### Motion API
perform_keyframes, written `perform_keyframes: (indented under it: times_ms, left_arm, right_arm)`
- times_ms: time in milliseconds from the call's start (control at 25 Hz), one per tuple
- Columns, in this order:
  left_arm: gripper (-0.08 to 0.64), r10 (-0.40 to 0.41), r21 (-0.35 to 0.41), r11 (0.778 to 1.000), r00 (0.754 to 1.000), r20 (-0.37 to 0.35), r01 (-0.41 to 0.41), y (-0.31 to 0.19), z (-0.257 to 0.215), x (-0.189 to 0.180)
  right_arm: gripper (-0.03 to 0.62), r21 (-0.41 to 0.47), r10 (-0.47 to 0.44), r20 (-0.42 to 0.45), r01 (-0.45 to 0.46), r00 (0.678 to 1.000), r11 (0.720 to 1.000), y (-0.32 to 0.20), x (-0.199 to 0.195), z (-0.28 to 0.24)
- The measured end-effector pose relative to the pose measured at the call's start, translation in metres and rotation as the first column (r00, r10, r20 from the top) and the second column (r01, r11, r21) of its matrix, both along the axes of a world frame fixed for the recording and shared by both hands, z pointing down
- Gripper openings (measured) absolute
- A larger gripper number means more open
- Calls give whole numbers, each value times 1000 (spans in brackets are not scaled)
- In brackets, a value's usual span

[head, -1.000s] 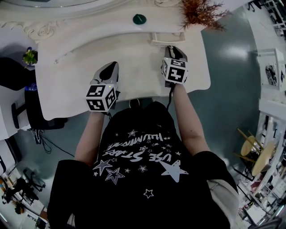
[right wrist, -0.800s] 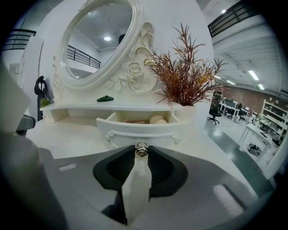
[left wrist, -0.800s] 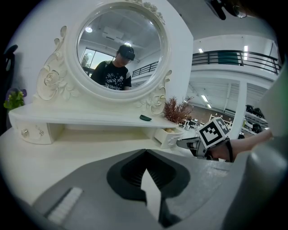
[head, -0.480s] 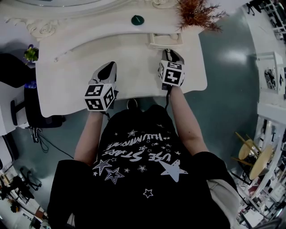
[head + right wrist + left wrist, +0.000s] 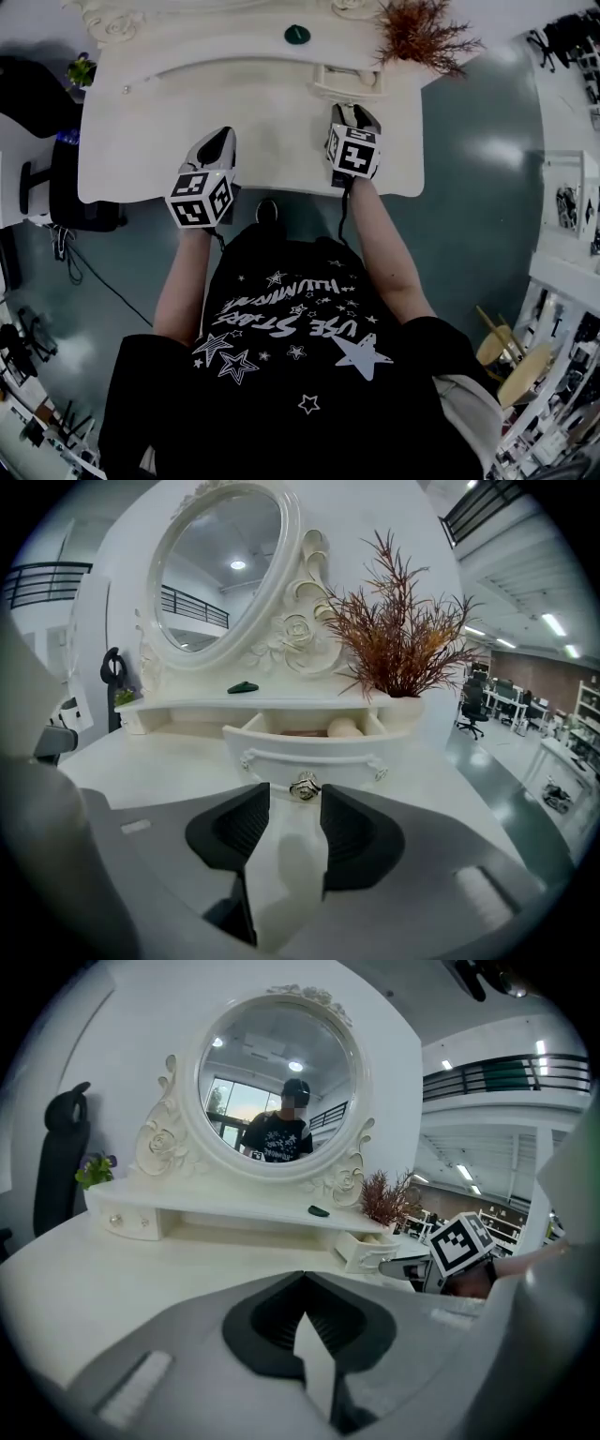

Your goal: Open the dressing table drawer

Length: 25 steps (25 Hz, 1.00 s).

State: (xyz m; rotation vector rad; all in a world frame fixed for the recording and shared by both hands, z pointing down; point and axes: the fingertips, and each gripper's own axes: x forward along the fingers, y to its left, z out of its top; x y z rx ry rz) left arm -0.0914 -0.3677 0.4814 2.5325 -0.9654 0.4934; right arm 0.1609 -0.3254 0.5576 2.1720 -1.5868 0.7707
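Checker: Changed since a second ago?

Clerk: One item. Right gripper [image 5: 352, 109]: its jaws have just been opening and now stand apart. The drawer [image 5: 347, 80] is out from under the shelf in both frames.

Checker: Head view, list it.

Clerk: Dressing table [image 5: 169, 141], cream, seen from above. Both grippers are over its top. Left gripper [image 5: 223, 133] is near the front edge, well apart from the drawer. The right gripper points at the drawer front, just short of it. On the shelf are a small green item [image 5: 296, 35] and, at the right end, a dried plant [image 5: 422, 33].

Checker: Left gripper view?

Clerk: Left gripper [image 5: 302, 1277]: jaws pressed together at the tips, with nothing between them. Beyond is the round mirror [image 5: 277, 1082] in a carved frame. The drawer [image 5: 366, 1251] stands open at the shelf's right end. A second small drawer [image 5: 127, 1224] is closed at the left end. The right gripper's marker cube [image 5: 461, 1241] is just beside the open drawer.

Checker: Right gripper view?

Clerk: Right gripper [image 5: 295, 799]: jaws spread. The knob [image 5: 304, 786] on the drawer [image 5: 309, 747] sits at the mouth between the two tips, and the pads do not press on it. The drawer is partly open, with a pale rounded object [image 5: 343, 727] inside. The dried plant [image 5: 403, 639] stands above and behind it.
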Motion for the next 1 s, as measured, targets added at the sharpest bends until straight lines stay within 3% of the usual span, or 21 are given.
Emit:
perform_keyframes:
  times_ms: [520, 640, 800, 1000]
  left_arm:
    - [0, -184, 73, 980, 983, -25, 185, 102, -29, -6]
    - [0, -222, 90, 970, 974, -35, 224, 135, -35, -5]
    - [0, -270, 105, 956, 962, -47, 273, 182, -37, -4]
    - [0, -301, 90, 948, 952, -46, 304, 242, -35, 1]
  right_arm:
    - [186, 114, -182, -32, 184, 983, 976, 54, 2, -55]
    - [139, 159, -211, -60, 218, 976, 963, 75, 8, -75]
    - [26, 228, -253, -87, 266, 964, 937, 106, 10, -100]
    - [26, 264, -334, -76, 342, 939, 902, 154, 2, -117]
